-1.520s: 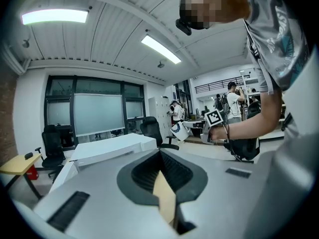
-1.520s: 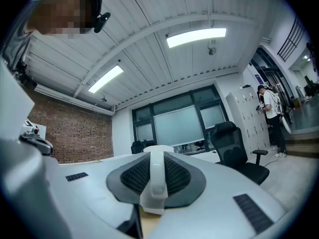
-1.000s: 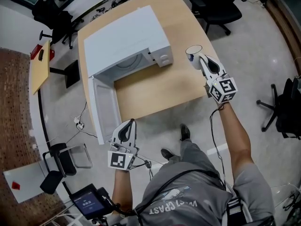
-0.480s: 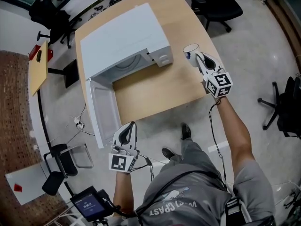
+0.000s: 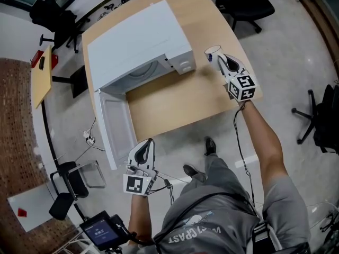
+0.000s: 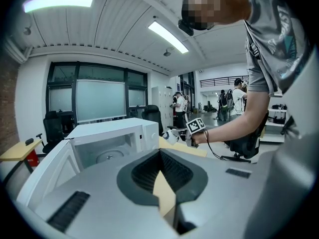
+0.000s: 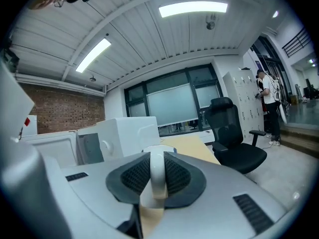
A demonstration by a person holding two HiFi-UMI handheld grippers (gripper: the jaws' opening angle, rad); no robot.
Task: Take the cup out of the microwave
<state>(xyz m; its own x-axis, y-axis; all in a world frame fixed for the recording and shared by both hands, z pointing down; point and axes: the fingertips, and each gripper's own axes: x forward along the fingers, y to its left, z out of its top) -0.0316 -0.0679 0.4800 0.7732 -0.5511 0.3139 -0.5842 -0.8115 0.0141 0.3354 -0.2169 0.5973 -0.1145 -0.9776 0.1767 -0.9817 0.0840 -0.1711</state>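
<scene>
The white cup [image 5: 213, 52] hangs over the table's right side, just right of the white microwave [image 5: 139, 44]. My right gripper [image 5: 220, 59] is shut on the cup's handle [image 7: 157, 176], which stands upright between the dark pads. The microwave's door [image 5: 114, 125] hangs open past the table's front edge, and its cavity with the glass plate [image 6: 107, 157] shows nothing inside. My left gripper [image 5: 144, 144] hovers off the table next to the open door; its fingertips meet with nothing between them. From the left gripper view the cup [image 6: 171, 136] shows beside the microwave.
The wooden table [image 5: 175, 99] has bare top in front of the microwave and to its right. Black office chairs [image 5: 241, 4] stand behind the table, another [image 5: 323, 120] at the far right. A small yellow side table [image 5: 42, 75] stands at the left. People stand in the background.
My right gripper has sunk toward the table with the cup, closer to the microwave's right side. The left gripper has stayed beside the open door.
</scene>
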